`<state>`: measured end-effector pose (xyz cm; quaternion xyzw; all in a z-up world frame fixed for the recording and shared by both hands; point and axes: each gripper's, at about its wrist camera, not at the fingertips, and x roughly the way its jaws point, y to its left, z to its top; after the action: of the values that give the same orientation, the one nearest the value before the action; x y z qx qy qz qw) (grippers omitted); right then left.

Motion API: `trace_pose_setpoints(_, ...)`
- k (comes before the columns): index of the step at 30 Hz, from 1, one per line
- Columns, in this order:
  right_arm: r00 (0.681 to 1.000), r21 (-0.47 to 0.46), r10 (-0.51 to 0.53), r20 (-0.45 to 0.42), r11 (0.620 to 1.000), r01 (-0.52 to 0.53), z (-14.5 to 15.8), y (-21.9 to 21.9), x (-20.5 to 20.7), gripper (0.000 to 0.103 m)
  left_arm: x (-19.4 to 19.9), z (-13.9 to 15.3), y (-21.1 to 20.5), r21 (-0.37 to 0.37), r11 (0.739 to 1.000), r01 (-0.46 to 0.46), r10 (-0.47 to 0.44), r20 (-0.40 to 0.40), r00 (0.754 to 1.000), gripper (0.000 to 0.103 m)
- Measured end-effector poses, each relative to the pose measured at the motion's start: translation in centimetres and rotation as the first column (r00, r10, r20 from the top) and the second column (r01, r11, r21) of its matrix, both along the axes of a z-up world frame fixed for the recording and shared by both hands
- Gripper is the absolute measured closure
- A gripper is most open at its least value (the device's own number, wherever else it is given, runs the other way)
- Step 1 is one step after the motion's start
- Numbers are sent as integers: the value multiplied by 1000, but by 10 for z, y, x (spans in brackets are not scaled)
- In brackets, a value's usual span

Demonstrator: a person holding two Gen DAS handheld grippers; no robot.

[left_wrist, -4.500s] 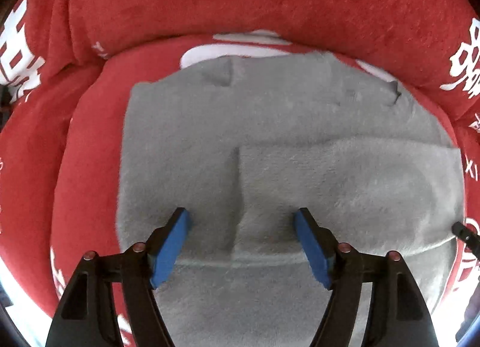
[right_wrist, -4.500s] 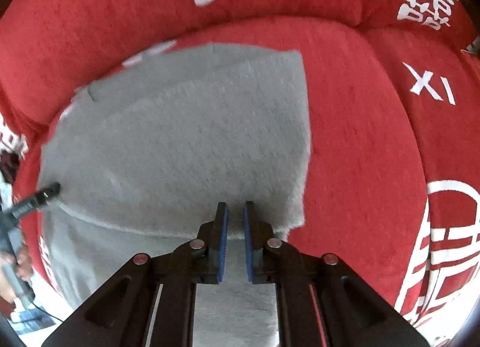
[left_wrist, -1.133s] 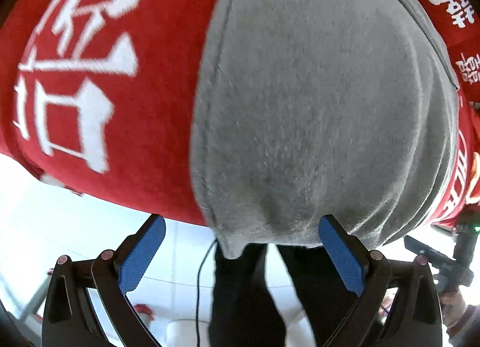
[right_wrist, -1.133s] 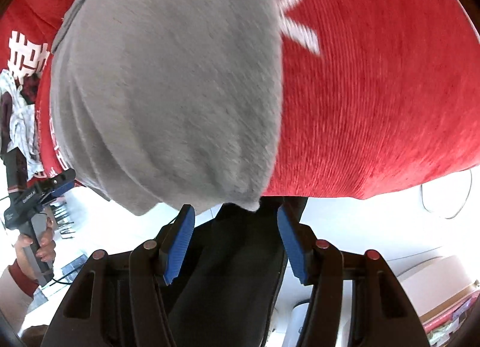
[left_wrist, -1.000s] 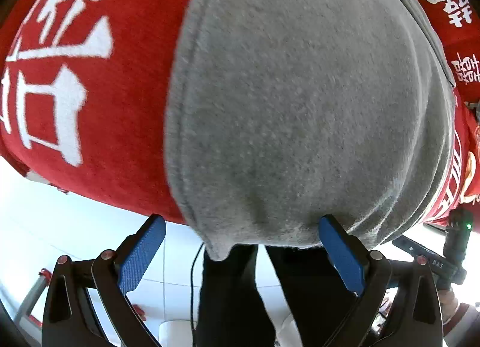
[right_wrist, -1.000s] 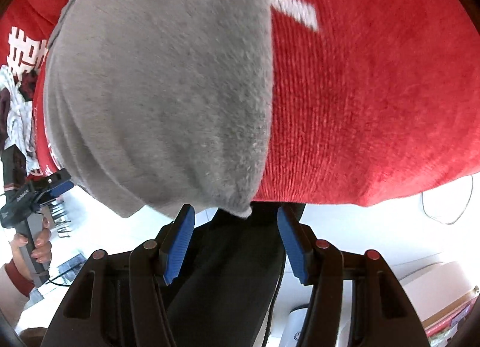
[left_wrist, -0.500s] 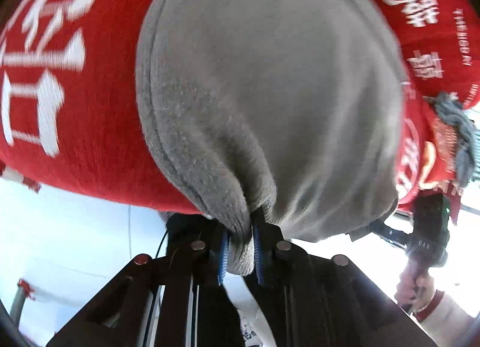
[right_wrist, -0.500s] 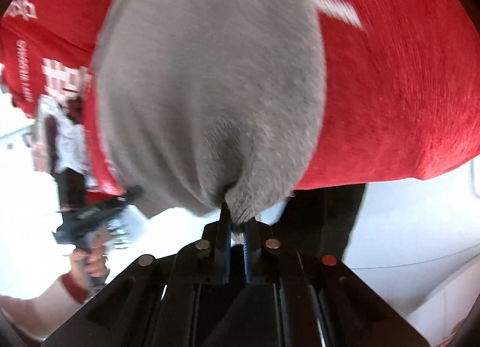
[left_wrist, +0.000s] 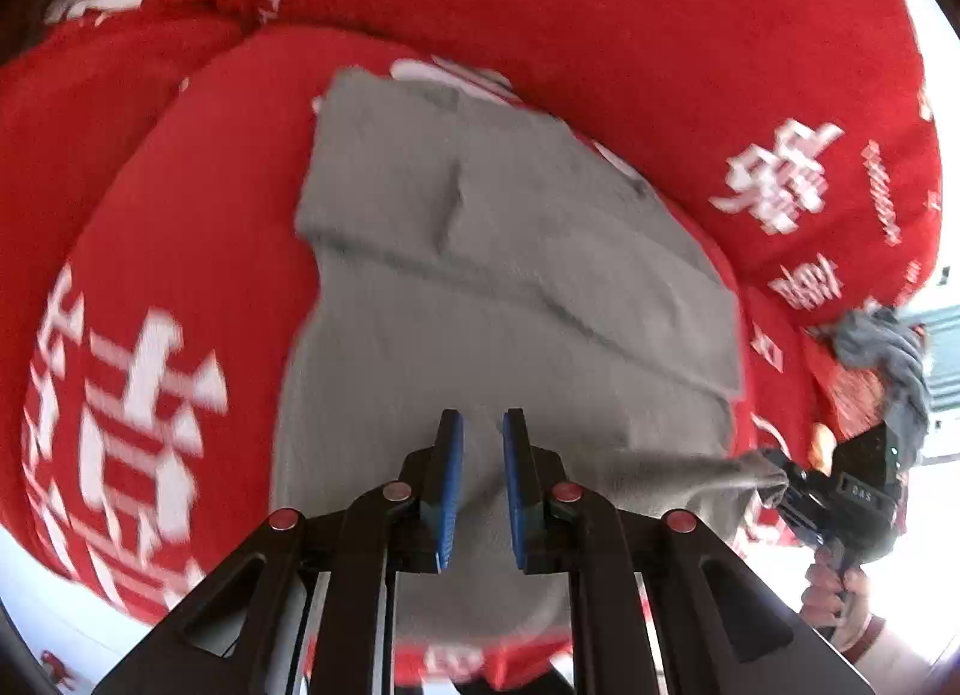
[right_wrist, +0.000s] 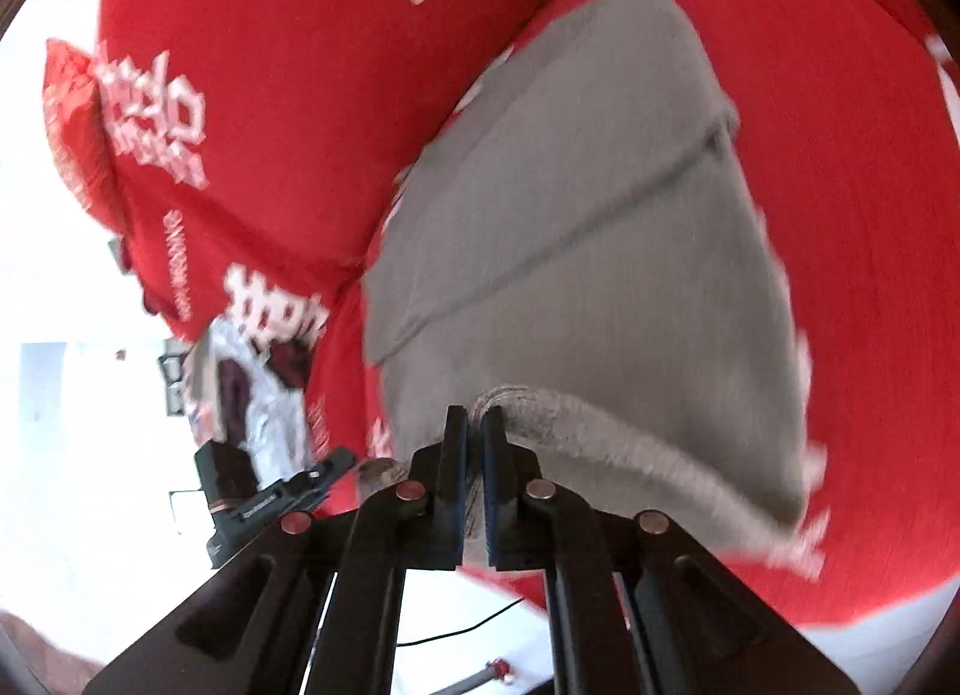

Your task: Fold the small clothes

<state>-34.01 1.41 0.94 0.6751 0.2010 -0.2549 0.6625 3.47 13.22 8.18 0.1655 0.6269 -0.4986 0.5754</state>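
I have the grey garment (left_wrist: 510, 287) spread over the seat of the red sofa (left_wrist: 180, 251), partly folded, with a fold line running across its middle and its far edge near the back cushion (left_wrist: 600, 23). Its near edge reaches the seat's front edge, and there both grippers have it.

My left gripper (left_wrist: 482, 485) has its jaws drawn in on the near hem, with a wad of grey cloth between the blue pads (left_wrist: 451, 479); the jaws have just been closing, and they now pinch the fabric. From there the hem runs taut to the right, where my right gripper (left_wrist: 780, 479) pulls the other near corner to a point.

In the right wrist view, my right gripper (right_wrist: 474, 479) is pressed nearly together on a rolled lip of the garment (right_wrist: 600, 251), with the thick hem curving away to the right along the seat's front edge. Its jaws have just been closing too. The left gripper (right_wrist: 324, 473) shows at the left of that view, touching the same hem.

A second piece of dark grey clothing (left_wrist: 888, 347) lies at the right end of the sofa, well apart from the garment. White lettering (left_wrist: 132, 395) marks the seat to its left.
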Motion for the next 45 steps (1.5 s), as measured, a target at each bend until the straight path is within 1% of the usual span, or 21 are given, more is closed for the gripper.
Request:
trace_pose_setpoints(7, 990, 50, 39, -135, 998, -32, -39, -38, 7, 98, 9, -16, -17, 88, 995, 37, -47, 124, 991, 87)
trace_pose_setpoints(8, 988, 55, 37, -150, 998, -29, -41, -40, 6, 98, 8, -19, -15, 110, 993, 51, -65, 128, 990, 82)
trace_pose_setpoints(9, 987, 61, 35, -158, 998, -26, -44, -41, 5, 98, 7, -23, -14, 138, 988, 68, -85, 121, 989, 55)
trace_pose_setpoints(11, 983, 73, 42, -176, 997, -29, -47, -45, 4, 98, 2, -26, -9, 153, 984, 87, -108, 139, 984, 25)
trace_pose_setpoints(13, 977, 49, 65, -204, 997, -56, -41, -49, 1, 96, -7, -25, -8, 143, 979, 144, -166, 157, 974, 25)
trace_pose_setpoints(16, 943, -37, 133, -305, 988, -151, -20, -49, 5, 92, -17, -35, -9, 180, 956, 232, -252, 101, 962, 25)
trace_pose_setpoints(17, 931, -63, 156, -332, 980, -186, -15, -47, 8, 79, -21, -42, -10, 202, 943, 265, -286, 84, 955, 25)
trace_pose_setpoints(18, 915, -84, 177, -362, 972, -221, -9, -45, 11, 59, -24, -48, -11, 223, 931, 291, -313, 74, 947, 25)
trace_pose_setpoints(19, 895, -99, 201, -398, 961, -260, -6, -43, 14, 52, -28, -55, -11, 245, 915, 320, -344, 64, 937, 25)
trace_pose_setpoints(22, 844, -115, 263, -467, 929, -353, -4, -41, 27, 49, -34, -62, -12, 254, 899, 358, -383, 55, 922, 25)
trace_pose_setpoints(24, 831, -122, 289, -475, 914, -387, -8, -44, 38, 49, -36, -60, -14, 242, 895, 374, -395, 44, 918, 27)
trace_pose_setpoints(25, 827, -126, 297, -477, 909, -398, -10, -45, 43, 49, -37, -60, -15, 236, 892, 385, -404, 36, 914, 33)
trace_pose_setpoints(26, 822, -130, 305, -480, 903, -411, -13, -46, 47, 49, -38, -60, -15, 238, 887, 397, -415, 31, 909, 51)
trace_pose_setpoints(28, 803, -117, 334, -494, 890, -442, -24, -50, 63, 49, -39, -60, -17, 246, 877, 412, -433, 34, 901, 67)
trace_pose_setpoints(29, 789, -101, 350, -506, 884, -457, -30, -49, 67, 52, -39, -59, -17, 234, 878, 418, -436, 28, 899, 87)
trace_pose_setpoints(30, 763, -93, 362, -536, 873, -479, -33, -48, 74, 68, -37, -57, -16, 221, 880, 420, -432, 9, 902, 96)
trace_pose_setpoints(31, 733, -122, 357, -578, 851, -511, -29, -45, 81, 89, -36, -54, -17, 221, 885, 411, -425, 19, 905, 96)
trace_pose_setpoints(32, 708, -129, 364, -605, 833, -538, -25, -41, 86, 97, -34, -49, -15, 208, 890, 405, -419, 26, 908, 96)
trace_pose_setpoints(36, 693, -202, 310, -650, 809, -552, 6, -27, 80, 97, -21, -18, -7, 142, 927, 348, -357, 48, 933, 96)
trace_pose_setpoints(40, 720, -287, 214, -660, 814, -505, 49, -25, 63, 97, 1, 23, -12, 48, 960, 275, -278, 86, 957, 96)
trace_pose_setpoints(45, 748, -391, 90, -658, 808, -441, 95, -46, 54, 97, 19, 63, -48, -68, 974, 216, -202, 166, 965, 96)
